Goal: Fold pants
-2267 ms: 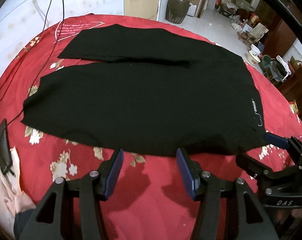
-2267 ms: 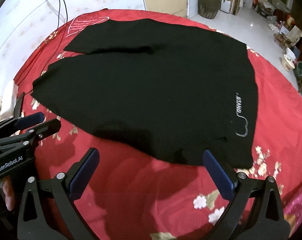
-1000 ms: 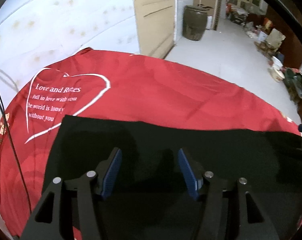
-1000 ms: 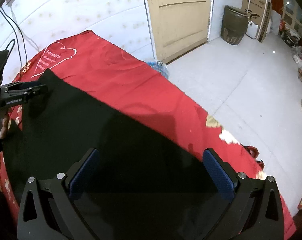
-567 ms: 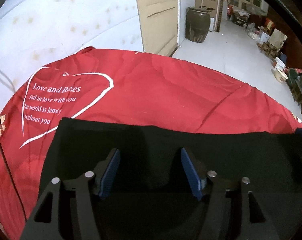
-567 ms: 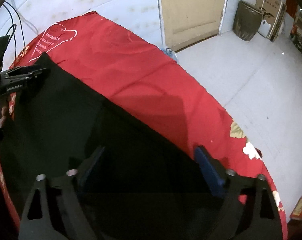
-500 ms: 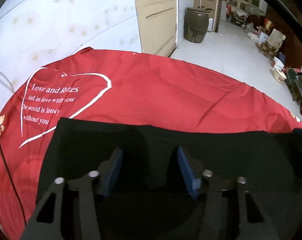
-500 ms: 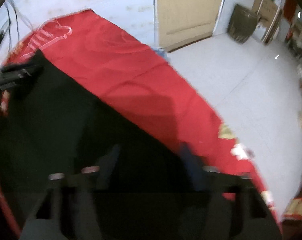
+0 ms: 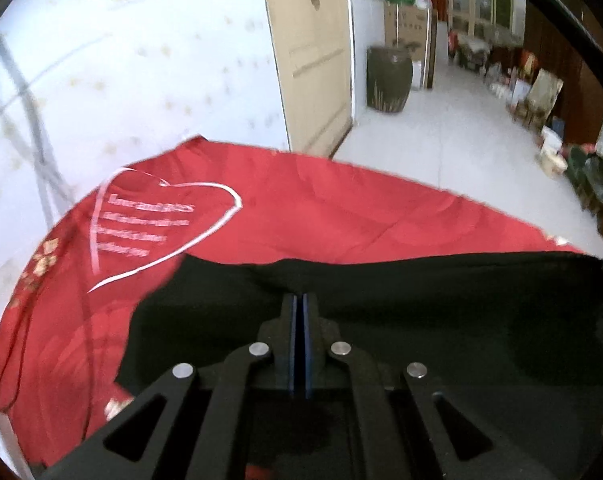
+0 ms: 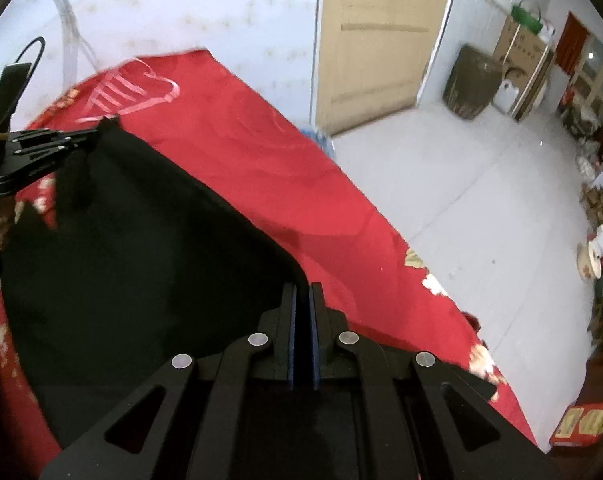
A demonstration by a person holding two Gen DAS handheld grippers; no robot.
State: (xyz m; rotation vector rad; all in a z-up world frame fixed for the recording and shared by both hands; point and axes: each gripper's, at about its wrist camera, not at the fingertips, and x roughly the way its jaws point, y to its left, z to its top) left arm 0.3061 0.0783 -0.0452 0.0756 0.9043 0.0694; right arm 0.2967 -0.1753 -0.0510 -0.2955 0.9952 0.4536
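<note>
The black pants (image 9: pixel 441 312) lie on a red bedspread (image 9: pixel 301 216); they also show in the right wrist view (image 10: pixel 141 248). My left gripper (image 9: pixel 300 300) is shut on the far edge of the pants, near the leg end, and the cloth rises to it. My right gripper (image 10: pixel 302 288) is shut on the far edge of the pants near the waist corner. The left gripper shows in the right wrist view (image 10: pixel 93 136), pinching the lifted cloth. The near part of the pants is hidden under the gripper bodies.
The red bedspread has a white heart with text (image 9: pixel 157 224) at the far left. A white wall (image 9: pixel 141 72) is behind the bed. A wooden door (image 10: pixel 381 40), a dark jar (image 10: pixel 471 84) and tiled floor (image 10: pixel 481 184) lie beyond the bed's right edge.
Both grippers have closed on the far edge of the pants, and the cloth now lifts off the bedspread with them.
</note>
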